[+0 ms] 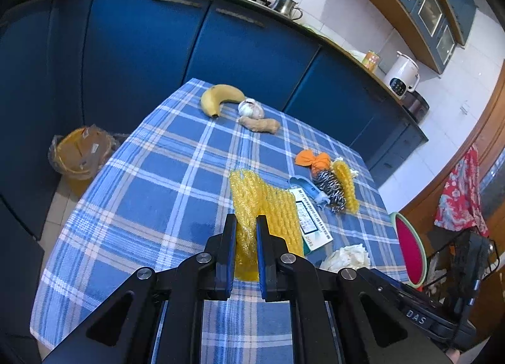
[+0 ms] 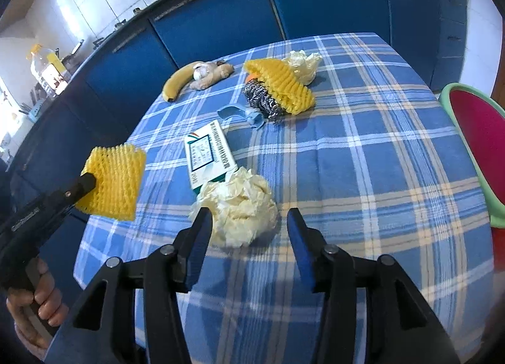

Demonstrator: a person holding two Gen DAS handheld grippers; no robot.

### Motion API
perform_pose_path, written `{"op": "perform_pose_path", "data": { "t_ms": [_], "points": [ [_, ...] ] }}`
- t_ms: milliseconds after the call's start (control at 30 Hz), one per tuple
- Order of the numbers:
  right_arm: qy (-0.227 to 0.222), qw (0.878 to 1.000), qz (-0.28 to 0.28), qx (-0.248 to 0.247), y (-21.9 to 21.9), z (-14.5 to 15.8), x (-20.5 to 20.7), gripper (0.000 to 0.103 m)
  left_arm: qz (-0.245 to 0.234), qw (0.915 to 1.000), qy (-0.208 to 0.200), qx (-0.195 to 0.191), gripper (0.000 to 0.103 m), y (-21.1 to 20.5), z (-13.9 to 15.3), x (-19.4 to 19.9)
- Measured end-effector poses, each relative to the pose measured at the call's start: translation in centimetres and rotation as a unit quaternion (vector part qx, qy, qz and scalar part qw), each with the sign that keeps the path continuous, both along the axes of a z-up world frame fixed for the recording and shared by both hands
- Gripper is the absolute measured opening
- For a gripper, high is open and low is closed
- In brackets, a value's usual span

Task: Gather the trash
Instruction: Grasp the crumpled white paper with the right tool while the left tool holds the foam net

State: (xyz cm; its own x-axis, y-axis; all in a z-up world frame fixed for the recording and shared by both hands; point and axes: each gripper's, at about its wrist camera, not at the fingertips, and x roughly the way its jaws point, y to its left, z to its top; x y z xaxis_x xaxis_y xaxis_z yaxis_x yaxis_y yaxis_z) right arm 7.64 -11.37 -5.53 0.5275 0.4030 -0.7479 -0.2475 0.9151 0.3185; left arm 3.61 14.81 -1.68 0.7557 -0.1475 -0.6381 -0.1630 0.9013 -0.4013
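Note:
My left gripper is shut on a yellow foam fruit net and holds it above the checked tablecloth; the right wrist view shows that gripper and the net at the left. My right gripper is open, just short of a crumpled white plastic bag, also seen in the left wrist view. A flattened green-and-white carton lies beyond it. A second yellow net lies on a steel scourer. A yellow bin stands on the floor left of the table.
A banana, garlic and ginger lie at the table's far end. A blue plastic clip, an orange cloth and another white bag lie near the scourer. A pink-and-green basin stands at the right. Blue cabinets are behind.

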Motion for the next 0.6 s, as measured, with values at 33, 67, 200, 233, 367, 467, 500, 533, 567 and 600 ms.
{"op": "perform_pose_path", "data": {
  "t_ms": [33, 67, 200, 233, 367, 467, 500, 533, 567, 600],
  "points": [
    [0.002, 1.000, 0.000, -0.003, 0.2, -0.3, 0.2, 0.051, 0.000, 1.0000, 0.002, -0.001, 0.011, 0.1, -0.2, 0.1],
    [0.006, 1.000, 0.001, -0.004, 0.3, -0.5, 0.5, 0.051, 0.000, 1.0000, 0.002, -0.002, 0.011, 0.1, -0.2, 0.1],
    [0.018, 1.000, 0.004, -0.004, 0.6, -1.6, 1.2, 0.051, 0.000, 1.0000, 0.005, -0.003, 0.011, 0.2, -0.6, 0.5],
    [0.018, 1.000, 0.006, -0.001, 0.6, -1.7, 1.2, 0.051, -0.001, 1.0000, 0.005, -0.004, 0.011, 0.2, -0.6, 0.5],
    [0.012, 1.000, 0.010, -0.002, 0.9, -2.1, 1.4, 0.051, 0.000, 1.0000, 0.005, -0.003, 0.011, 0.2, -0.7, 0.6],
    [0.008, 1.000, 0.016, 0.001, 1.2, -2.1, 1.4, 0.049, 0.001, 1.0000, 0.008, -0.001, 0.011, 0.2, -0.8, 0.7],
    [0.007, 1.000, 0.020, 0.004, 1.3, -2.1, 1.4, 0.043, 0.001, 1.0000, 0.009, 0.000, 0.011, 0.2, -0.8, 0.8],
    [0.005, 1.000, 0.022, 0.006, 1.4, -2.1, 1.3, 0.043, 0.001, 1.0000, 0.010, 0.001, 0.011, 0.2, -0.7, 1.0],
    [0.001, 1.000, 0.022, 0.004, 1.5, -2.1, 1.2, 0.042, 0.000, 0.9999, 0.010, 0.002, 0.011, 0.2, -0.7, 1.1],
    [-0.003, 1.000, 0.024, 0.001, 1.6, -2.1, 1.1, 0.041, -0.001, 0.9999, 0.011, 0.005, 0.011, 0.1, -0.6, 1.3]
  ]
}}
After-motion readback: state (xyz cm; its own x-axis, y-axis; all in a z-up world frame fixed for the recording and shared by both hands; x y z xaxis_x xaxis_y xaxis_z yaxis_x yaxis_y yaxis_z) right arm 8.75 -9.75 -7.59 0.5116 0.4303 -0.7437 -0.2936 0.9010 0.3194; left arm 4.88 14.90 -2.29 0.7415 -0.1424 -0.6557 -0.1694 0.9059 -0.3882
